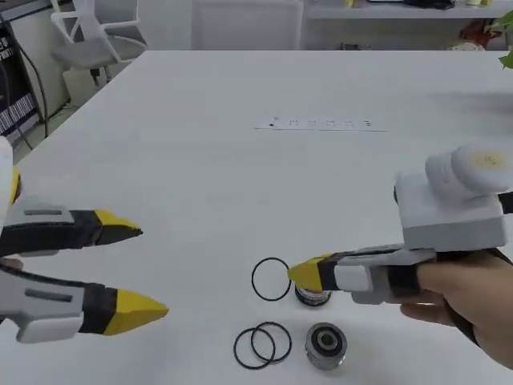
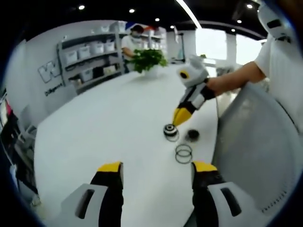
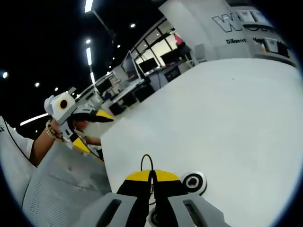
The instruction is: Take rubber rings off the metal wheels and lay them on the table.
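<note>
Two metal wheels stand near the table's front edge: one (image 1: pixel 313 297) right under my right gripper's tip, the other (image 1: pixel 325 345) nearer to me. My right gripper (image 1: pixel 295 273) is shut on a thin black rubber ring (image 1: pixel 271 279), which loops out to the left of its yellow tips. From the right gripper view, that ring (image 3: pixel 147 163) pokes out between the shut jaws (image 3: pixel 152 175), beside a wheel (image 3: pixel 194 182). Two loose rings (image 1: pixel 263 345) lie overlapping on the table. My left gripper (image 1: pixel 132 269) hovers open at the left, holding nothing, well apart from the wheels.
The white table (image 1: pixel 240 160) stretches far back, with a printed strip (image 1: pixel 321 124) at its middle. A white chair (image 1: pixel 88 36) stands off the far left corner. A potted plant (image 2: pixel 149 59) sits at the table's far end, and a person (image 2: pixel 135 40) stands by shelves.
</note>
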